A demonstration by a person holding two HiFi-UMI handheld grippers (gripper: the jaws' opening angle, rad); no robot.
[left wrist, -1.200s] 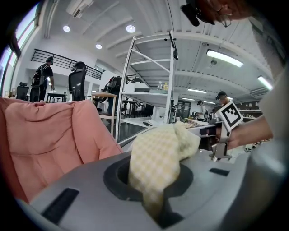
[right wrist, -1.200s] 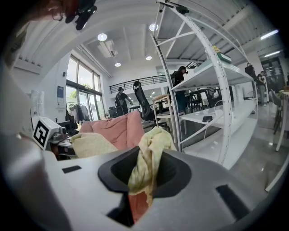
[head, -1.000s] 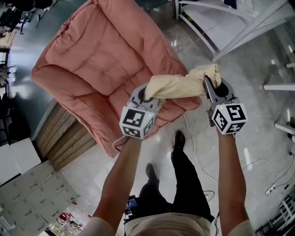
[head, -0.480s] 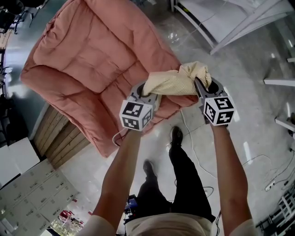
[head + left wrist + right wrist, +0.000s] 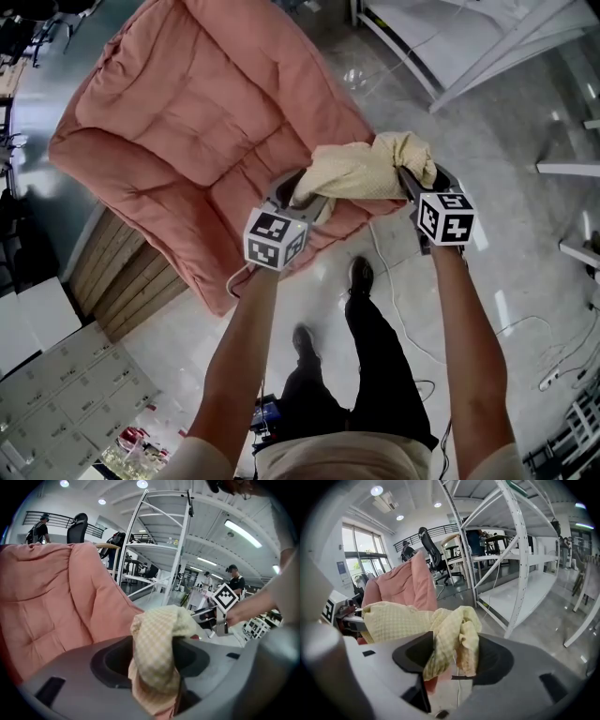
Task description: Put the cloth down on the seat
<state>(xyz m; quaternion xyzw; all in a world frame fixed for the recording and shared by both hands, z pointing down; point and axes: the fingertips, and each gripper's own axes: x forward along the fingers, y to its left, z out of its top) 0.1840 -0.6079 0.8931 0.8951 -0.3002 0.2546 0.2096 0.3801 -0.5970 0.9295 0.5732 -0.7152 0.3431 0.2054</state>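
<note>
Opening just now at left gripper point(image 5: 302, 192) and right gripper point(image 5: 412, 183), both spread wide, slack around the pale yellow checked cloth point(image 5: 361, 173) at centre frame, draped between them over the pink quilted seat point(image 5: 187, 122) front edge; seemingly released, so nearly laid down
</note>
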